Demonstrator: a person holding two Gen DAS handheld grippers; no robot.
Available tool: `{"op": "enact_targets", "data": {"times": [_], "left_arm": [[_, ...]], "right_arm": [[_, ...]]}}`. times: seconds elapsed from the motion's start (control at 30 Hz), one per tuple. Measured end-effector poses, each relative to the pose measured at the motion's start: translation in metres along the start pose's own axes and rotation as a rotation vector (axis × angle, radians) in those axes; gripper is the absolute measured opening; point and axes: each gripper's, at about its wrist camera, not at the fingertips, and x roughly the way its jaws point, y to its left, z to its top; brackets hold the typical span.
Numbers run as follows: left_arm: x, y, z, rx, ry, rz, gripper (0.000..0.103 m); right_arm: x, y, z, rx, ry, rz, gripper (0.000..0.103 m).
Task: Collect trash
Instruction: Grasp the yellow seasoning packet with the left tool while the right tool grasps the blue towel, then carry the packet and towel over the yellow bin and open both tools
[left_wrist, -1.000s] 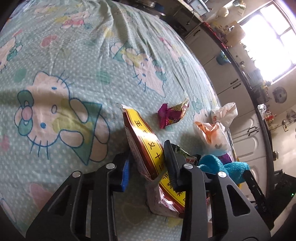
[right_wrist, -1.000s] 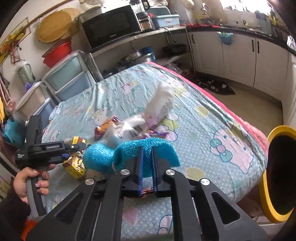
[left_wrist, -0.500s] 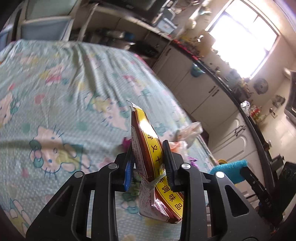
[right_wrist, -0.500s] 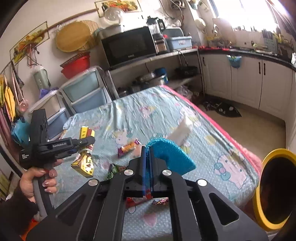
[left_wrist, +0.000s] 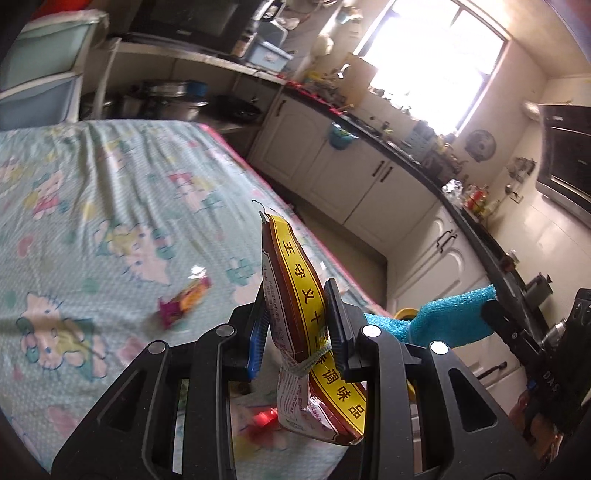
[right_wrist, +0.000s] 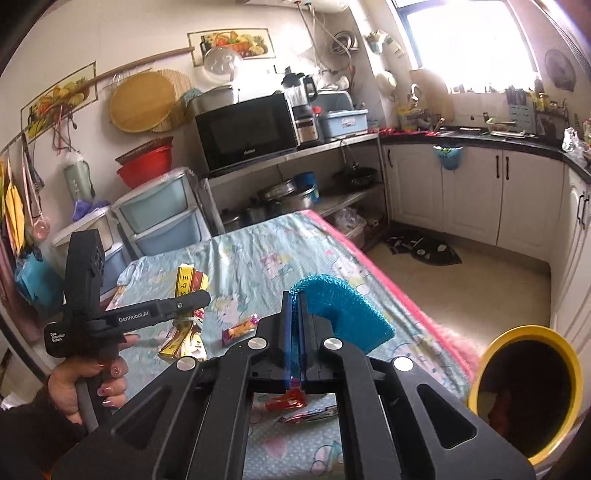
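Left gripper (left_wrist: 295, 328) clamped on a yellow-striped packet (left_wrist: 306, 325), up off the bed (left_wrist: 110, 206). Right gripper (right_wrist: 294, 317) pinched tight on a blue cloth (right_wrist: 343, 314). Candy wrapper (left_wrist: 184, 301) lying on the sheet; yellow-rimmed bin (right_wrist: 524, 391) low right.

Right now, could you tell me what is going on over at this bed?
A person is collecting trash with two handheld grippers. The left gripper has its jaws clamped on a yellow and brown seasoning packet, held above the patterned bedsheet. The right gripper is shut on a blue cloth. A yellow-rimmed bin stands beside the bed, and a few small wrappers, such as the orange and purple one, lie on the sheet, not yet collected.
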Motion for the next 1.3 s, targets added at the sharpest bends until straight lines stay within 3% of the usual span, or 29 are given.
{"op": "enact_targets", "data": {"times": [0.73, 1.3], "left_arm": [[0.05, -0.107, 0.001, 0.161, 0.019, -0.166, 0.023], [0.088, -0.195, -0.008, 0.254, 0.052, -0.291, 0.023]], "right_arm": [[-0.056, -0.052, 0.002, 0.071, -0.102, -0.168, 0.003], [-0.106, -0.115, -0.011, 0.171, -0.182, -0.383, 0.003]]}}
